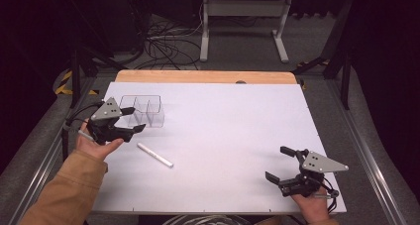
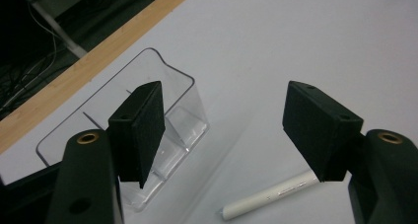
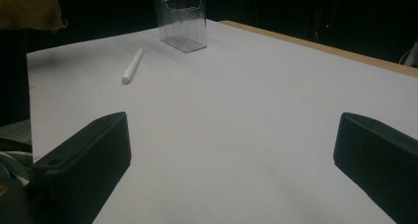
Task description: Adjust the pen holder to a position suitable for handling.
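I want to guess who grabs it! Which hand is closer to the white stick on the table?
Probably the left. The left gripper hovers open just above the thin white stick, beside the clear plastic divided box. The right gripper sits open far across the white table, holding nothing.

One white pen [image 1: 155, 155]; one clear divided organizer [image 1: 143, 110]; two grippers, left [image 1: 131, 120] and right [image 1: 278, 162]

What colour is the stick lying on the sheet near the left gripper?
White. The stick shows best in the high view, lying flat beside the clear container.
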